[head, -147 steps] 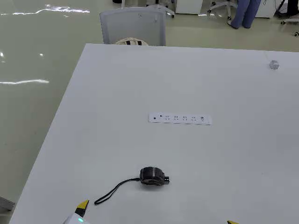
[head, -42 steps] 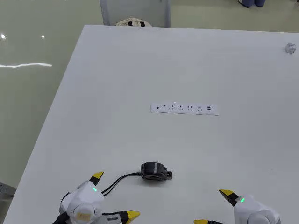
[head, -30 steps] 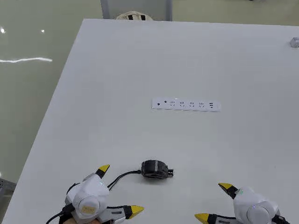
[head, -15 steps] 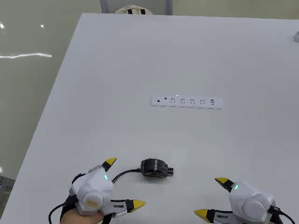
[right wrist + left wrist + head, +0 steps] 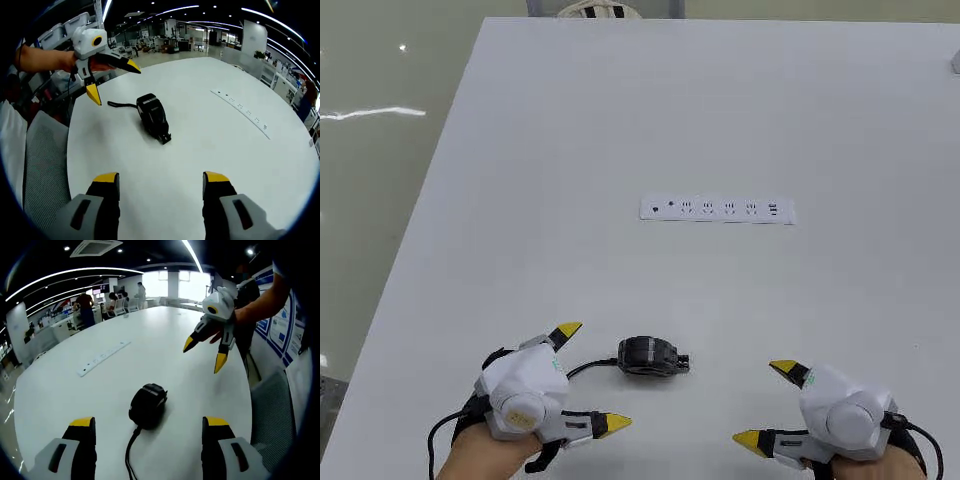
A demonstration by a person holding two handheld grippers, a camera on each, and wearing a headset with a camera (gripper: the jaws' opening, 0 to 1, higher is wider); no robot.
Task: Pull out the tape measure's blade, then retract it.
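A black tape measure (image 5: 651,356) lies on the white table (image 5: 650,130), its black wrist strap (image 5: 582,368) trailing to the left. The blade stays inside its case. My left gripper (image 5: 593,378) is open just left of the case, with the strap between its yellow-tipped fingers (image 5: 566,331). In the left gripper view the tape measure (image 5: 147,403) rests ahead of the open left gripper (image 5: 147,421). My right gripper (image 5: 767,404) is open to the right of the case, a short way off. In the right gripper view the tape measure (image 5: 154,116) lies well ahead of the right gripper (image 5: 161,177).
A white power strip (image 5: 717,209) lies further back at the table's middle. The table's left edge (image 5: 405,250) drops to a glossy floor. In the gripper views, the other gripper (image 5: 211,329) and hand (image 5: 95,52) appear across the tape measure.
Both grippers have come up from the near table edge toward the tape measure, the left one closing in on the strap. The tape measure has stayed put; the camera has tilted down.
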